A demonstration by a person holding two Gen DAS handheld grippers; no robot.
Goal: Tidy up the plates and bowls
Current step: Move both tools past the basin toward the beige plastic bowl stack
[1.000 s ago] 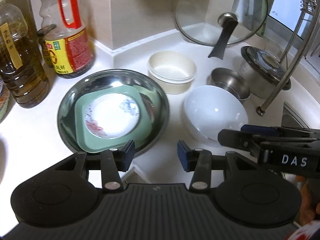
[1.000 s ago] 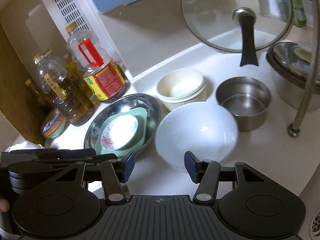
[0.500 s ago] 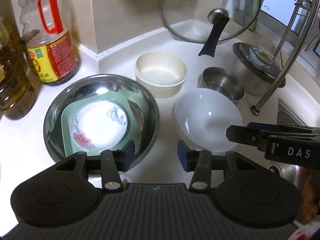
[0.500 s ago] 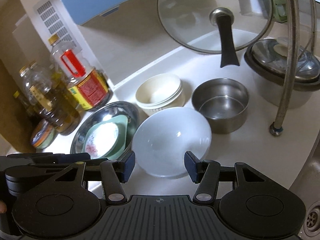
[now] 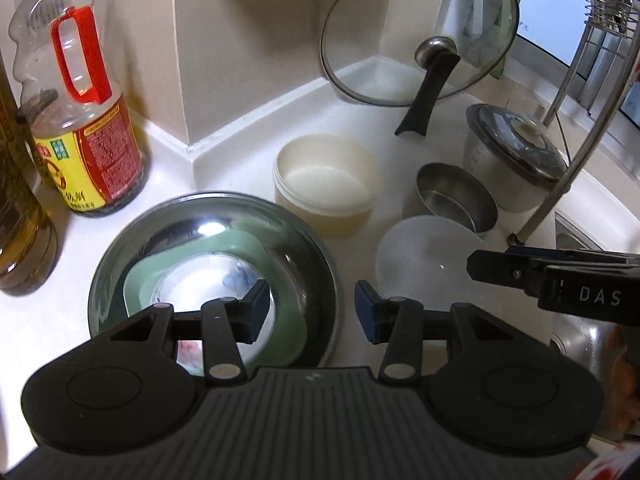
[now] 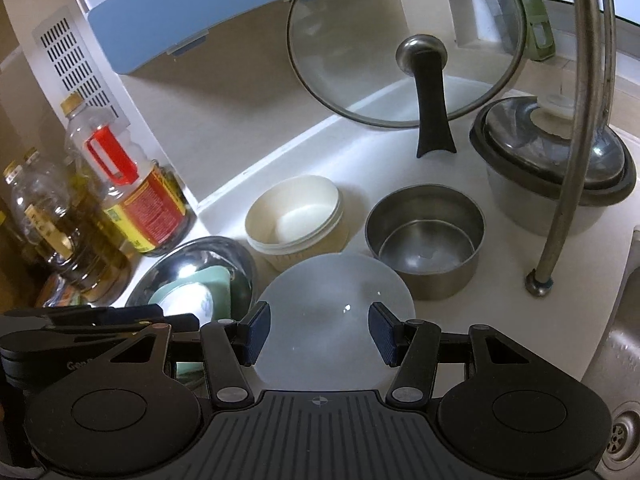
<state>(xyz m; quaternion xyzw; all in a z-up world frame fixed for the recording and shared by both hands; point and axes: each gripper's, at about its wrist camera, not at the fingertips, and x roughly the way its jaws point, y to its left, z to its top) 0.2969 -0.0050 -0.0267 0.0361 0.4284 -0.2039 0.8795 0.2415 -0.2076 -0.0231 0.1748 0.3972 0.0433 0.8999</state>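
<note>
Nearest, the left gripper point(image 5: 311, 308) is angling steeply down over the counter, its jaws parted and gripping nothing; one fingertip is hanging above the steel basin point(image 5: 120, 256), the other above bare counter point(image 5: 48, 320). Inside that basin a green square plate point(image 5: 280, 320) is carrying a small flowered dish point(image 5: 200, 284). Beside it, the right gripper point(image 6: 318, 330) is tilting down likewise, jaws spread and empty, straddling the frosted white bowl point(image 6: 336, 316) without touching it. Farther back, stacked cream bowls point(image 6: 296, 216) and a small steel pot point(image 6: 424, 236) are sitting side by side. Beyond them, a glass lid point(image 6: 404, 44) is leaning against the wall.
</note>
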